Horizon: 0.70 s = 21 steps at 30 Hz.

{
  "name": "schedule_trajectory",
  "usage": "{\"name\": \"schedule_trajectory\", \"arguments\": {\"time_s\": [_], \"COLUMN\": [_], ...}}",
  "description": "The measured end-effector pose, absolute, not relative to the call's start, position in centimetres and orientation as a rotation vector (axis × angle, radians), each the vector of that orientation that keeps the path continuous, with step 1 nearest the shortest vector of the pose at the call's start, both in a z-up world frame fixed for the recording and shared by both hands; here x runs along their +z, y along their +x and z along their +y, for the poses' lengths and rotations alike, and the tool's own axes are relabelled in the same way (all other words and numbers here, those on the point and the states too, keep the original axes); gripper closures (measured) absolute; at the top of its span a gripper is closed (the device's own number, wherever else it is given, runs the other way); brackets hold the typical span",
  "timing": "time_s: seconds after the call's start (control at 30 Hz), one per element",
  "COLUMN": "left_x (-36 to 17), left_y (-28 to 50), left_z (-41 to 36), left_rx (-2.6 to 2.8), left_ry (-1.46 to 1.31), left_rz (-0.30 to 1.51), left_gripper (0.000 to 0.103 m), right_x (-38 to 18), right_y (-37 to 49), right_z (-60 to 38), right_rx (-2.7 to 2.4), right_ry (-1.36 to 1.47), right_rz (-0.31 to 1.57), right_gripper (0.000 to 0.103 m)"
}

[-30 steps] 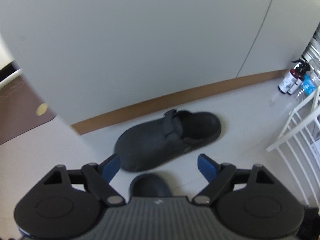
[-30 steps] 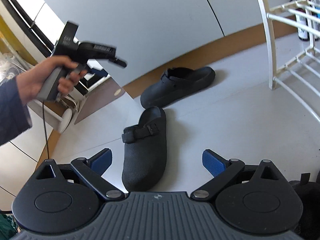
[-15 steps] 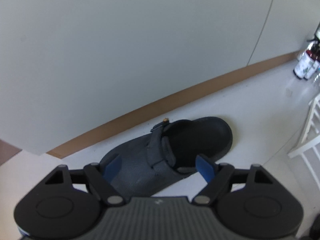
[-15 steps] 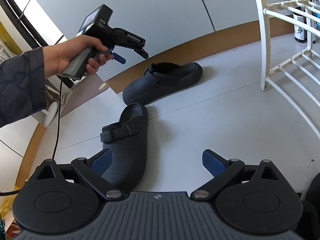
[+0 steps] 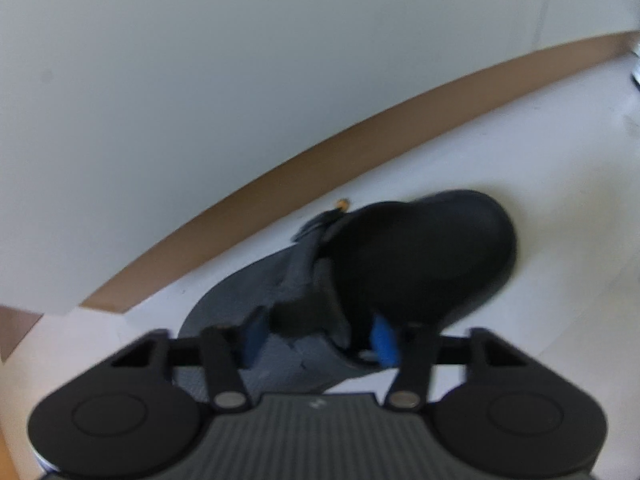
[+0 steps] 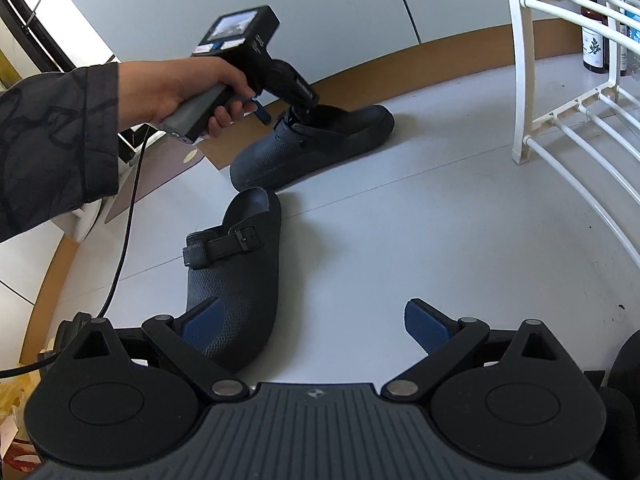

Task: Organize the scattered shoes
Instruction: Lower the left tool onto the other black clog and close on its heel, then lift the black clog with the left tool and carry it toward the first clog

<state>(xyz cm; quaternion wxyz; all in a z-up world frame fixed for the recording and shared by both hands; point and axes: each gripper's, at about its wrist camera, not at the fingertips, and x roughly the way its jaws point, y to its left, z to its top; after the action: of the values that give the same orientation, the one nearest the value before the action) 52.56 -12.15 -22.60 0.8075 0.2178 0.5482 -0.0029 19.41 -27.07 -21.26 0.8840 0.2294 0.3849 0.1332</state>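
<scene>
- Along the brown baseboard (image 5: 360,136), seen from the left wrist camera, the far clog (image 5: 400,264) lies on pale floor (image 5: 520,152) near the wall. The left gripper (image 5: 318,334) straddles its strap, jaws closing, blue pads (image 5: 384,340) at either side of the upper; the picture is too blurred to show whether they press.
- From the right wrist camera, the right gripper (image 6: 316,320) hovers with fingers spread wide and nothing between them. The near clog (image 6: 236,276), dark textured blue with a buckled strap, lies just beside the far clog's toe. Open floor stretches right to a white rack (image 6: 520,80). A hand (image 6: 188,88) holds the left gripper over the far clog.
</scene>
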Motion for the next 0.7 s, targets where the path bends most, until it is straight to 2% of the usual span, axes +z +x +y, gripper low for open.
{"name": "schedule_trajectory", "arguments": {"time_s": [0.5,0.7], "left_x": [-18.2,-15.8], "left_y": [53.2,52.9], "left_z": [-8.7,-5.4], "left_rx": [0.022,0.033], "left_ry": [0.463,0.440], "left_rz": [1.116,1.101], "left_gripper": [0.086,0.089], "right_x": [-21.6,-21.4], "right_y": [19.4,19.3], "right_z": [-27.3,-27.2], "right_rx": [0.268,0.271], "right_ry": [0.484,0.486], "right_rz": [0.819,0.816], "right_gripper": [0.003,0.003]}}
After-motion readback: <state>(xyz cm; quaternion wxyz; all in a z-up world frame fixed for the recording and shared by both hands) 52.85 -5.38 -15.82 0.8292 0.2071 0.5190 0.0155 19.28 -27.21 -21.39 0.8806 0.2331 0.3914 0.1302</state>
